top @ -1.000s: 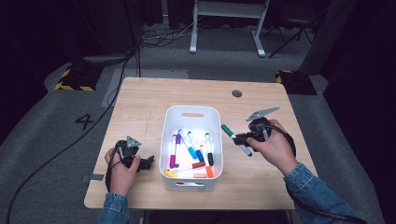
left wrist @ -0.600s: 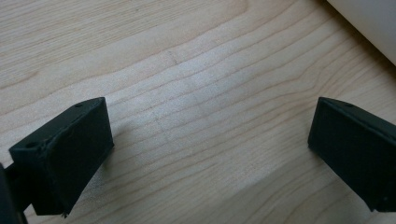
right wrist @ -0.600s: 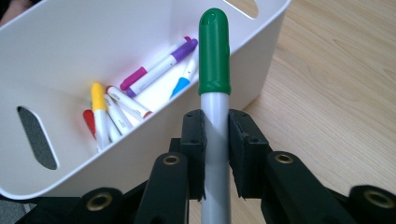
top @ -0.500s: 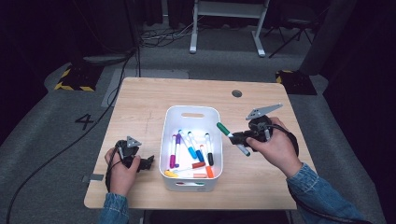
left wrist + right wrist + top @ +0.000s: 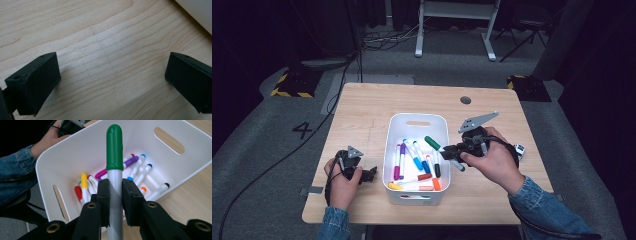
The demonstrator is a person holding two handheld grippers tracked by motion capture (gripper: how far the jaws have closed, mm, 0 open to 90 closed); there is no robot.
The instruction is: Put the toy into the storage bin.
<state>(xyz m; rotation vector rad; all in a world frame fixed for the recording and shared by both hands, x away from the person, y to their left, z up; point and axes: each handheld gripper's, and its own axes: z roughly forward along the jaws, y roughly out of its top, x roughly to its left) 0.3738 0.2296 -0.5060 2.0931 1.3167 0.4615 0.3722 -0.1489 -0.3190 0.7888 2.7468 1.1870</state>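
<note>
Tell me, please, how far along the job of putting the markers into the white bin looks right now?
Nearly finished, by the look of it. Several capped markers already lie in the white plastic bin. The right gripper has its jaws clamped on a green-capped grey marker, poised over the bin's rim. The left gripper rests open on the light wooden table. I see no loose markers there.

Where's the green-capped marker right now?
The green-capped marker is clamped in the right gripper, held above the right edge of the white bin in the high view, its cap pointing over the markers inside.
</note>
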